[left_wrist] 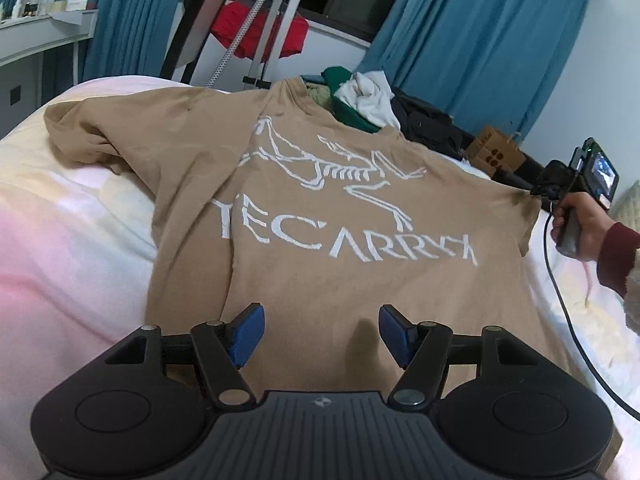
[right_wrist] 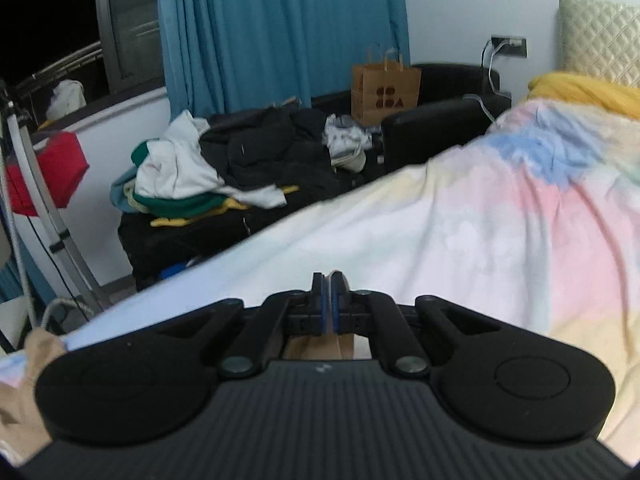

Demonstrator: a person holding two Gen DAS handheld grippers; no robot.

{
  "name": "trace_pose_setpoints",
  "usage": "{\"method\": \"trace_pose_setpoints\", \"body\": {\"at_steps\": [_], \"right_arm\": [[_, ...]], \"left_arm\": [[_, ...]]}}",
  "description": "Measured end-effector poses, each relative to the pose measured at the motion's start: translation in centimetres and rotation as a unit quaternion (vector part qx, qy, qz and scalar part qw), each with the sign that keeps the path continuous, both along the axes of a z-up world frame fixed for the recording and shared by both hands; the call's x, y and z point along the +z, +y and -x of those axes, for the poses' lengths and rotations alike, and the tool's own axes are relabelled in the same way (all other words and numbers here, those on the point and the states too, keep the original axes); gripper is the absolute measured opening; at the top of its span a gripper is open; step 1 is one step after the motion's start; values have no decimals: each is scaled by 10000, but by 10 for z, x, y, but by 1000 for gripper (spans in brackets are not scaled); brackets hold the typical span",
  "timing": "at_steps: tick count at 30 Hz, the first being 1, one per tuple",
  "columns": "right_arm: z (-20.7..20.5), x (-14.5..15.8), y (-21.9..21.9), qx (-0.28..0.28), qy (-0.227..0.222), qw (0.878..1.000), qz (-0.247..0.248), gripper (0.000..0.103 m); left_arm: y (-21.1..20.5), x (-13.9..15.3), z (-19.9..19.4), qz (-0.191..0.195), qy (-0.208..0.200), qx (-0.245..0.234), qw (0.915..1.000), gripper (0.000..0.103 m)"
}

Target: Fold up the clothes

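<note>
The left gripper (left_wrist: 320, 334), a black two-finger tool with blue pads, hangs with its jaws spread wide apart over the lower part of a tan cotton T-shirt (left_wrist: 328, 200) printed with a white skeleton emblem and block lettering, nothing between the pads. The shirt lies spread on a bed under a pastel pink, yellow and white blanket (left_wrist: 72, 240), one sleeve bunched at 10 o'clock from the tool. At 2 o'clock the right gripper (left_wrist: 538, 192) grips the shirt's far sleeve edge, held by a hand (left_wrist: 576, 224) in a dark red cuff, a black cable trailing down from it. Seen from its own camera, the right gripper (right_wrist: 330, 300) has its jaws pressed together on a thin fold of the tan cloth, the blanket (right_wrist: 460, 240) stretching beyond it toward 1 o'clock. Past the bed at 11 o'clock a heap of white, green and black clothes (right_wrist: 224, 164) covers a dark sofa, a brown paper bag with handles (right_wrist: 386, 92) stands at 12 o'clock, and teal curtains (right_wrist: 280, 32) hang behind.
</note>
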State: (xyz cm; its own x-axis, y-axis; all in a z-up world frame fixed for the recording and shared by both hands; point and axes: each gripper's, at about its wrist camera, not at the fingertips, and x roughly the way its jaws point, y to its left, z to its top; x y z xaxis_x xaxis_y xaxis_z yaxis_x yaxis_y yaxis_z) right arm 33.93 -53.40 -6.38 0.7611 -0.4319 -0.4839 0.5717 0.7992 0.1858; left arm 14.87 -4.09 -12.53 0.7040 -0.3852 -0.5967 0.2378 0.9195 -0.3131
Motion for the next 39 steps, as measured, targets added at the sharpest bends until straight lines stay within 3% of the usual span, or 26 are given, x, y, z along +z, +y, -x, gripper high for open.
{"method": "trace_pose_setpoints", "body": {"at_steps": [4, 9, 11, 16, 19, 23, 26, 29, 30, 36, 39], "right_arm": [[19, -20, -2, 176, -123, 9971, -733, 13], [90, -19, 23, 560, -14, 9939, -951, 43], [127, -15, 33, 896, 130, 9902, -1063, 46], [217, -7, 67, 2067, 1119, 9665, -1034, 44], [260, -13, 83, 2503, 1845, 9429, -1194, 45], [302, -25, 97, 2919, 2388, 9119, -1622, 44], [323, -30, 105, 3120, 2414, 9015, -1782, 43], [333, -23, 117, 3208, 2435, 9014, -1590, 9], [336, -16, 121, 3247, 2431, 9012, -1523, 6], [357, 17, 123, 3576, 2239, 8913, -1657, 5], [363, 9, 119, 3480, 2331, 8905, -1777, 5]], "left_arm": [[-1, -1, -3, -36, 21, -28, 10000, 65], [0, 4, 1, -87, 88, -40, 9999, 65], [-1, 7, 5, -139, 97, -67, 9998, 65], [3, 21, 23, -9, 106, -107, 9999, 66], [2, 33, 40, 19, -41, -145, 9999, 66], [-1, 44, 60, -127, -301, -206, 9993, 67], [0, 47, 69, -140, -330, -249, 9990, 67], [4, 48, 72, -158, -300, -215, 9992, 67], [6, 49, 73, -145, -297, -193, 9993, 67], [13, 56, 78, -144, -368, -122, 9991, 67], [15, 58, 80, -143, -368, -130, 9991, 67]]}}
